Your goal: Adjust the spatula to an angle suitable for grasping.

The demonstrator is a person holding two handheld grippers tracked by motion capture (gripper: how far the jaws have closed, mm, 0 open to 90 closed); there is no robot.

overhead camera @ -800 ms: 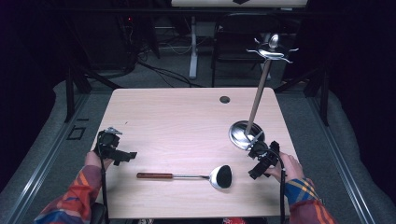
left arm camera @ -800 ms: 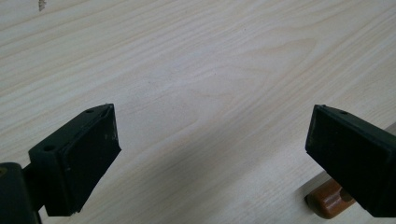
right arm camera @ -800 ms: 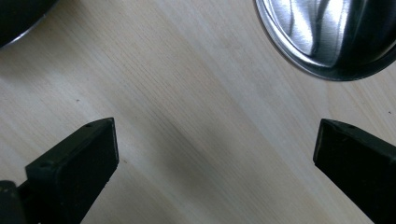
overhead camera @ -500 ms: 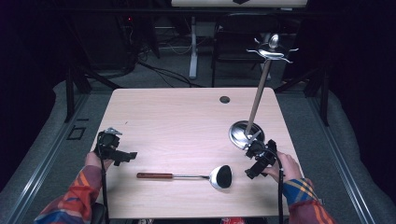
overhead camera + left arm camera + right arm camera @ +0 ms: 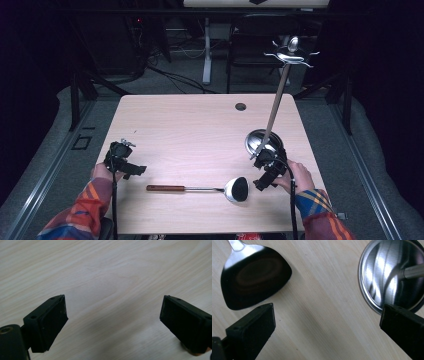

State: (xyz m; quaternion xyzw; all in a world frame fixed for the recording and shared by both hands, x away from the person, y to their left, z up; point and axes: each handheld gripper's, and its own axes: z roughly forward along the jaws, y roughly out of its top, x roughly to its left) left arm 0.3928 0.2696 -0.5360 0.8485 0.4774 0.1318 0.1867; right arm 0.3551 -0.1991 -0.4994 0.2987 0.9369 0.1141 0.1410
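Note:
A metal spatula (image 5: 200,188) with a reddish wooden handle lies near the table's front edge, its shiny blade (image 5: 253,280) to the right. A steel utensil stand (image 5: 272,115) rises from a round base (image 5: 387,277) at the right of the table, with hooks at its top. My right gripper (image 5: 266,170) hovers open between the blade and the base, nothing between its jaws. At the table's left edge my left gripper (image 5: 124,161) is open over bare wood (image 5: 112,290).
The light wooden table (image 5: 200,130) has a small round cable hole (image 5: 240,106) at its far side. Dark frames, table legs and cables stand on the grey floor behind. Sleeves in orange and blue plaid come in at the bottom.
My right gripper has shifted slightly left and toward the front, nearer the spatula blade. The left gripper has stayed put.

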